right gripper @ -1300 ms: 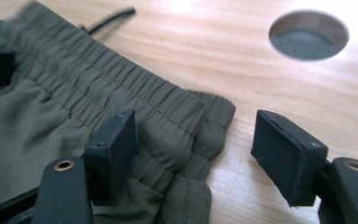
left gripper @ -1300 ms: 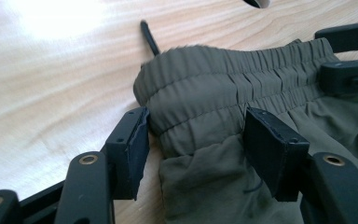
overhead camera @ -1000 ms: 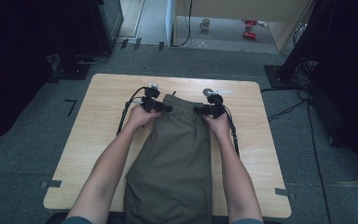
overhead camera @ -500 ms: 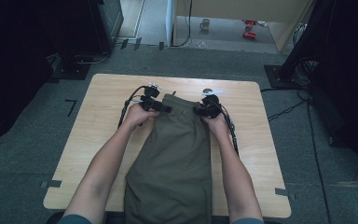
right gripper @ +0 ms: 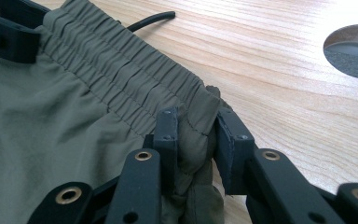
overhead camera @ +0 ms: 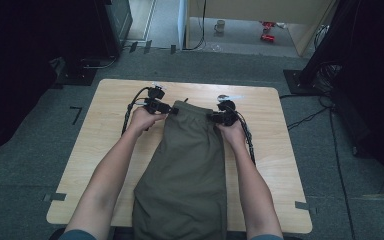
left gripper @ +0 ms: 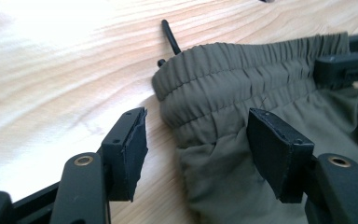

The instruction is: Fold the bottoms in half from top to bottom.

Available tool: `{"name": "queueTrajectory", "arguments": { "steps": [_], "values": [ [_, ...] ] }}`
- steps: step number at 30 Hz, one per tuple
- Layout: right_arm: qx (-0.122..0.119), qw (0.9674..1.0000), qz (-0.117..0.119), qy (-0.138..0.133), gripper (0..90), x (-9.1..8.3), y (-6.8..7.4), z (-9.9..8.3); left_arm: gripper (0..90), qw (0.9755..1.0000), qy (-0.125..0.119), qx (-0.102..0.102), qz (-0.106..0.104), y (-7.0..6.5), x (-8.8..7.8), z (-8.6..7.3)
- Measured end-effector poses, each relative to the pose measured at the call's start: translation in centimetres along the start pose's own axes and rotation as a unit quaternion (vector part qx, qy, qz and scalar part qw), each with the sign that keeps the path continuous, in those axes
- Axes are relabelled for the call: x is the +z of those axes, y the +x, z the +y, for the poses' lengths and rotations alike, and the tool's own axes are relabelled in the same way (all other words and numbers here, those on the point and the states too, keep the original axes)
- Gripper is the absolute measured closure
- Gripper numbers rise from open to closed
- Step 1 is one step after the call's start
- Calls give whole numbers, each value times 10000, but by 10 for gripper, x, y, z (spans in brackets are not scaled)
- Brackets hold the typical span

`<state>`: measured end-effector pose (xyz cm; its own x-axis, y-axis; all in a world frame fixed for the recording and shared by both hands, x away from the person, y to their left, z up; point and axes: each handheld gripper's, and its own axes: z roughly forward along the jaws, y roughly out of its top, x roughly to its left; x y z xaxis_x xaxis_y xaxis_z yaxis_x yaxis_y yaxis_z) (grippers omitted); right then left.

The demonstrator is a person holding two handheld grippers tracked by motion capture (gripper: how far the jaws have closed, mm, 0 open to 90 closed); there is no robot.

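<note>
A: On the bench [overhead camera: 105, 165], where do the olive shorts [overhead camera: 187, 170] lie?

B: Down the middle, waistband at the far end; the near hem runs off the bottom edge of the high view, so its end is cut off.

A: And the right tongs [right gripper: 193, 135]?

B: At the waistband's right corner. Their jaws have just been closing, and the bunched fabric sits pinched between the pads. How far the fold goes below them is hidden by the jaws.

A: The left tongs [left gripper: 198, 154]?

B: Apart, straddling the waistband's left corner without pressing it; one pad is over bare wood, the other over cloth.

A: That black cord [left gripper: 170, 37]?

B: It pokes out past the waistband; where it begins is hidden under the fabric.
</note>
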<state>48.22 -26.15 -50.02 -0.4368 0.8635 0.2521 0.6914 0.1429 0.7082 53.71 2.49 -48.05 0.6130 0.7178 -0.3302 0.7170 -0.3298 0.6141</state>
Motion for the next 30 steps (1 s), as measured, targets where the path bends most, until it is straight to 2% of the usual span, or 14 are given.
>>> {"name": "queueTrajectory", "arguments": {
  "steps": [2, 4, 6, 9, 12, 14, 16, 18, 20, 22, 25, 26, 28, 30],
  "values": [
    [88, 9999, 100, 13, 730, -1, -2, 1, 389, 9999, 86, -122, -61, -2, 6, 0],
    [177, 9996, 209, 19, 734, -1, -3, 2, 375, 9997, 238, 3, 27, -6, 13, -2],
    [70, 9999, 140, 59, 735, -1, 1, 4, 378, 9997, 193, 75, 127, -10, 16, -3],
    [76, 9998, 168, 53, 736, -3, 2, 7, 539, 9998, 71, 107, 129, -13, 13, -3],
    [77, 9998, 206, -35, 737, -6, 2, 9, 646, 9989, 69, 330, 321, -23, 11, 0],
    [5, 9999, 157, -67, 738, -7, 4, 11, 707, 9983, 62, 466, 341, -28, 8, 2],
    [-35, 9998, 135, -119, 738, -9, 5, 13, 731, 9991, 33, 382, 191, -29, 5, 4],
    [-57, 9997, 112, -187, 738, -13, 5, 15, 736, 9999, -7, 109, -40, -25, 0, 8],
    [-40, 9994, 139, -329, 737, -18, 6, 18, 738, 9997, -138, -47, -195, -22, -8, 13],
    [24, 9991, 206, -368, 737, -23, 7, 27, 740, 9994, -270, 93, -171, -23, -17, 19],
    [-203, 9983, 92, -539, 737, -34, 16, 44, 740, 9975, -675, 188, -105, -26, -33, 26],
    [-230, 9979, 76, -604, 737, -37, 18, 50, 740, 9964, -812, 222, -102, -27, -41, 30],
    [-474, 9954, -14, -838, 736, -47, 26, 64, 740, 9930, -1124, 354, -46, -31, -56, 37],
    [-684, 9905, -120, -1187, 734, -56, 33, 73, 740, 9892, -1395, 457, -34, -37, -69, 43]
  ]
}}
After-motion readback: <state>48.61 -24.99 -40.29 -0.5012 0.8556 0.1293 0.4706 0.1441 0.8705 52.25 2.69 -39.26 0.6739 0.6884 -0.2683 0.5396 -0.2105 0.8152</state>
